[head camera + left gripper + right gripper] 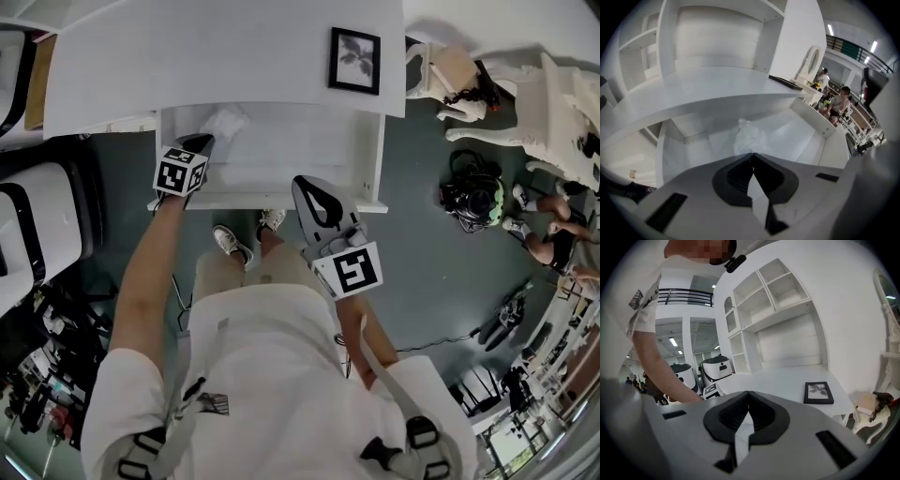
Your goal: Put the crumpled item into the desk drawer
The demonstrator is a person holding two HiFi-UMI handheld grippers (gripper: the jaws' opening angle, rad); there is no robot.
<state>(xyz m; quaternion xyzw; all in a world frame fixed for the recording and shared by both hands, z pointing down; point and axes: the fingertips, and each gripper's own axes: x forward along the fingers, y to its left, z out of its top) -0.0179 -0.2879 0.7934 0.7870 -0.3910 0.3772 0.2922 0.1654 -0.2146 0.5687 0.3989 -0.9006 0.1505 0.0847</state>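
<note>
The crumpled item (228, 122), a white, filmy wad, is being gripped at the very tips of the left tongs (204, 141), whose jaws are being pressed together on its near edge. It is being held inside the open desk drawer (281, 200), in the back left part, just below the front edge of the white tabletop (187, 66). Whether it is touching the drawer bottom cannot be told. In the left gripper view, the wad is being shown standing up straight from the point where the two jaws meet, with the pale drawer walls around it.

The right tongs (302, 182) are being kept closed on nothing, their jaws together. They are being held over the drawer's front rim, towards its right side and well apart from the crumpled item. A black-framed picture (354, 61) is being carried flat on the tabletop, near its right end. White shelves (764, 296) are being shown behind the tabletop in the right gripper view.
</note>
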